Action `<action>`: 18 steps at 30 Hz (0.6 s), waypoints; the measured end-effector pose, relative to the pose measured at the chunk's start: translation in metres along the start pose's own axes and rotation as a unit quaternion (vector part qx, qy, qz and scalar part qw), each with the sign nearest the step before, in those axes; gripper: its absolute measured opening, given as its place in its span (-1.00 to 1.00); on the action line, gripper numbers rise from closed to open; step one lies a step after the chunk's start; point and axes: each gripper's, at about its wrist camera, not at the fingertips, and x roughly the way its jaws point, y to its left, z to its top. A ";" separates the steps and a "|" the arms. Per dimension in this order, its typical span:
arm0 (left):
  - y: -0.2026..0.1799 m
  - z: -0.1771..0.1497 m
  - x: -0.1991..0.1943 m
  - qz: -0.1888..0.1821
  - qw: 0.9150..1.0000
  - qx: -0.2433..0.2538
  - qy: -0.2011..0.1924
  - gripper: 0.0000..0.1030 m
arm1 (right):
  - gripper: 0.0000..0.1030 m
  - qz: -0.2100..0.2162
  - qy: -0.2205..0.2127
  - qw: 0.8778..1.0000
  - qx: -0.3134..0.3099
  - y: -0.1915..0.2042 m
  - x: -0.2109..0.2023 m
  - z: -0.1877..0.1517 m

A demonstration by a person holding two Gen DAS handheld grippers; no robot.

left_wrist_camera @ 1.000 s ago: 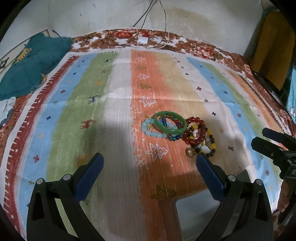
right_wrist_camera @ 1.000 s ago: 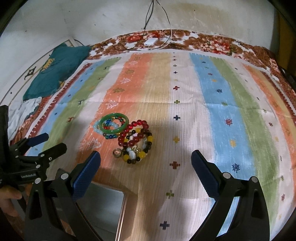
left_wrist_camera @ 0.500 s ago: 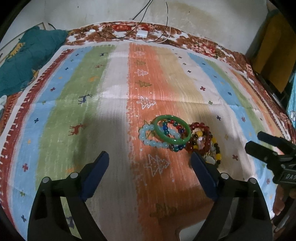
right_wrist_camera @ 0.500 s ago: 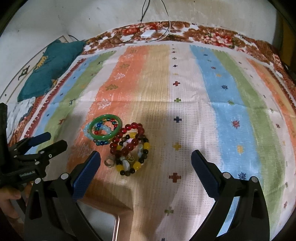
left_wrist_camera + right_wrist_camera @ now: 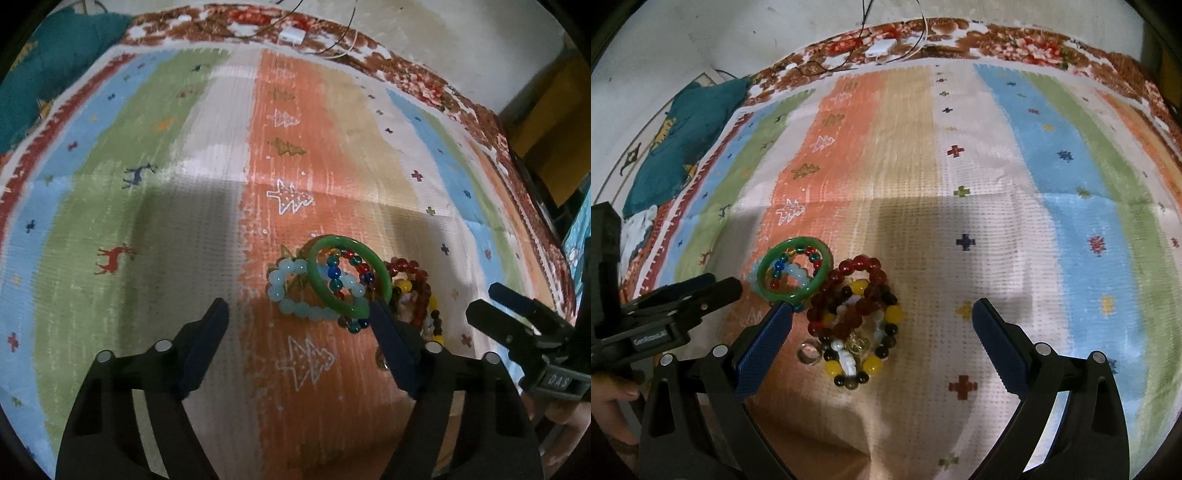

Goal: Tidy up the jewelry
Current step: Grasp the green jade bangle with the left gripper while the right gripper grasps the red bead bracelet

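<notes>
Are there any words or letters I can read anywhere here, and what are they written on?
"DAS": white letters on the label of the right gripper, seen from the left wrist; the rest runs out of sight.
White print on the label of the left gripper, seen from the right wrist: too small and blurred to read for sure.
The striped cloth bears only pictures: trees, deer and crosses, no words.
The jewelry shows no writing.

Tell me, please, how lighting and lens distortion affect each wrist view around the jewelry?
Left wrist view: a broad shadow darkens the striped cloth around the green bangle; fisheye bends the cloth's edges; dark corners. Right wrist view: shadow covers the bead bracelets; the far cloth is brighter, slightly smeared; edges curve too.
</notes>
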 end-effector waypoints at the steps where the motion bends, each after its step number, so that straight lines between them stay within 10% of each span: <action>1: 0.001 0.001 0.002 -0.001 1.000 -0.002 0.002 0.36 | 0.91 0.002 0.001 1.000 0.001 0.000 0.002 0.001; 18: -0.006 0.014 0.031 -0.039 0.998 -0.018 0.036 -0.25 | -0.06 0.047 0.047 0.998 0.021 -0.003 0.039 0.006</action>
